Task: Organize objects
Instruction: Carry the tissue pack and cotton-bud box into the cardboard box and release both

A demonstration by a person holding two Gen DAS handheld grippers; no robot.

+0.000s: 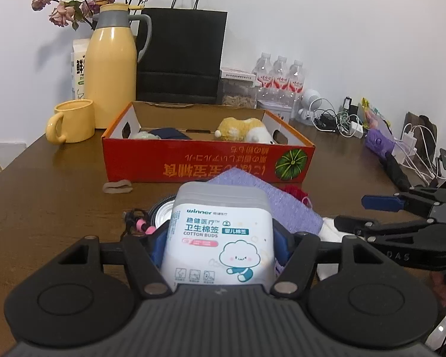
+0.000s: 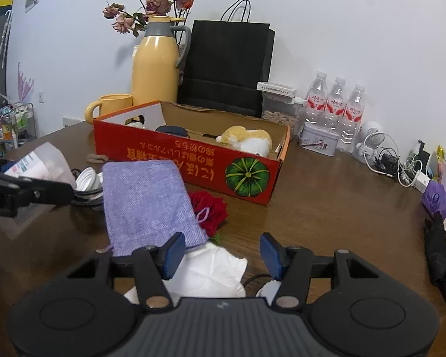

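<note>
A brown table (image 2: 327, 208) held an open red cardboard box (image 1: 208, 163). Just before it, the left gripper (image 1: 220, 238) clamped a cotton buds tub (image 1: 220, 238). The right gripper (image 2: 220, 255) stood half open, gripping nothing, above a white cloth (image 2: 211, 273).

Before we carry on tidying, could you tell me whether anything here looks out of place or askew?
The red cardboard box sits with its printed text upside down. A small beige hair tie lies loose on the table beside it.

A red box (image 2: 193, 160) with a green pumpkin print, a lilac woven pouch (image 2: 145, 205), a yellow flask (image 1: 111, 68).
</note>
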